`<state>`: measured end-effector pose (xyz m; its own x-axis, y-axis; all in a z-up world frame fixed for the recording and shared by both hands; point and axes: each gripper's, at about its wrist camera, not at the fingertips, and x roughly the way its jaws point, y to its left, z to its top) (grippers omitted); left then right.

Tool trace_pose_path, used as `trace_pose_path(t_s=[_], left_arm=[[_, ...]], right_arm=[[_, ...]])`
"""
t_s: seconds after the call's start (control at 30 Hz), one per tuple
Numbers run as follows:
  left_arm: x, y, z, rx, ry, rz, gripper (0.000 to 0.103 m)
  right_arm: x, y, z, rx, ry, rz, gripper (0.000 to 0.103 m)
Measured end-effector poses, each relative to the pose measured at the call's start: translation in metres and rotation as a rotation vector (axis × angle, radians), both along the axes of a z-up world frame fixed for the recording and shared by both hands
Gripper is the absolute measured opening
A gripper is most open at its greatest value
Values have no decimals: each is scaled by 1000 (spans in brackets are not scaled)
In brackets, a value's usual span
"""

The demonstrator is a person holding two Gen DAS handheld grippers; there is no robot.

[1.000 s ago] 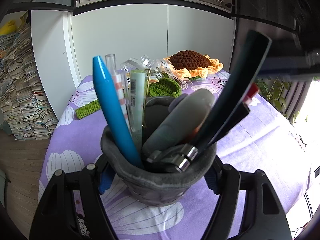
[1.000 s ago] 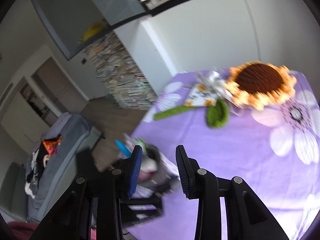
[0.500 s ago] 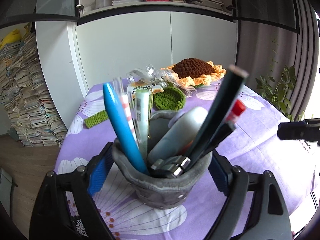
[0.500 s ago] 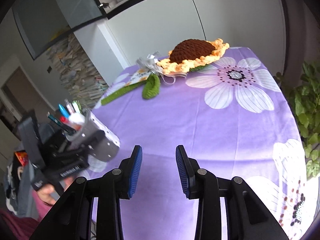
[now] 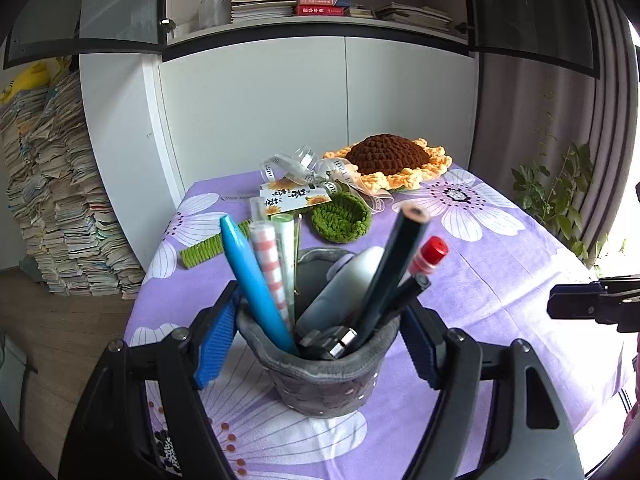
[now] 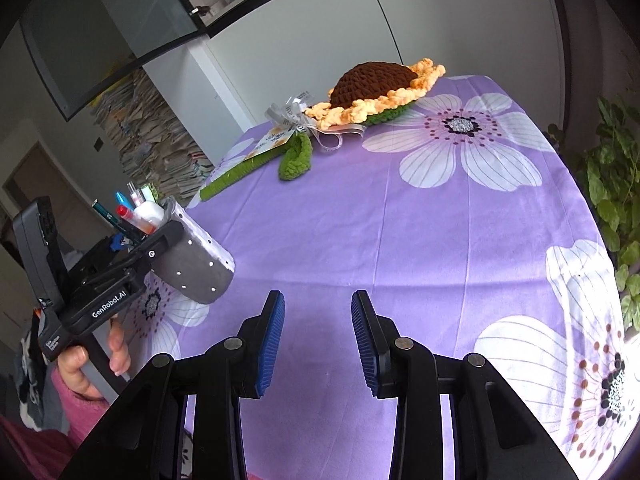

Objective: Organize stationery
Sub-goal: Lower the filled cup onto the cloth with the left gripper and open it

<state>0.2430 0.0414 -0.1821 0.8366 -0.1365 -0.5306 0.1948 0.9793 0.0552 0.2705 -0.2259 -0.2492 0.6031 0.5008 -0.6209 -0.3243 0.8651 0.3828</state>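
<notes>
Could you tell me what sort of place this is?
Probably a room in a home: a table under a purple floral tablecloth, a wall cabinet with bookshelves, and tall piles of books on the floor.

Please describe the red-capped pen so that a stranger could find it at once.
On the purple flowered tablecloth, find the grey felt pen cup clamped in the left tool. The red-capped pen leans out on the cup's right side, beside a dark pencil. It alone has a bright red cap.

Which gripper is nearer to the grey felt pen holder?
Left. The left gripper clamps the grey felt pen holder; the right gripper hovers apart, empty.
</notes>
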Motion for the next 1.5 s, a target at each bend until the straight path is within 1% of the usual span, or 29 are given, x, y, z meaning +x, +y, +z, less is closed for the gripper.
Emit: trace_pose_path(t_s=[0.27, 0.37, 0.43, 0.5, 0.57, 0.63, 0.73, 0.93, 1.03, 1.17, 1.33, 1.5], left_arm=[[-1, -7, 2, 12, 4, 0, 73], [0, -10, 4, 10, 4, -1, 73], [0, -14, 5, 13, 4, -5, 73], [0, -19, 6, 23, 2, -15, 73], [0, -26, 9, 42, -3, -27, 73], [-1, -34, 13, 56, -10, -44, 73], [2, -46, 19, 65, -18, -70, 73], [15, -73, 28, 62, -23, -124, 73], [24, -89, 29, 77, -29, -137, 73], [36, -103, 28, 77, -13, -139, 73], [50, -113, 29, 44, 15, -103, 73], [56, -120, 27, 33, 13, -54, 73]], right_arm=[[-5, -16, -4, 28, -3, -26, 36], [-5, -21, -6, 24, 0, -43, 36], [-6, -21, -5, 5, -14, -59, 36], [-7, -19, -3, -40, -41, -72, 36], [-8, -14, -1, -84, -64, -66, 36], [-10, -12, -2, -100, -69, -57, 36], [-10, -15, -5, -85, -64, -54, 36], [-10, -34, -7, -34, -55, -101, 36], [-12, -38, -5, -50, -73, -119, 36], [-15, -40, -2, -86, -94, -135, 36], [-14, -46, -2, -128, -108, -159, 36], [-9, -52, -6, -97, -96, -161, 36]])
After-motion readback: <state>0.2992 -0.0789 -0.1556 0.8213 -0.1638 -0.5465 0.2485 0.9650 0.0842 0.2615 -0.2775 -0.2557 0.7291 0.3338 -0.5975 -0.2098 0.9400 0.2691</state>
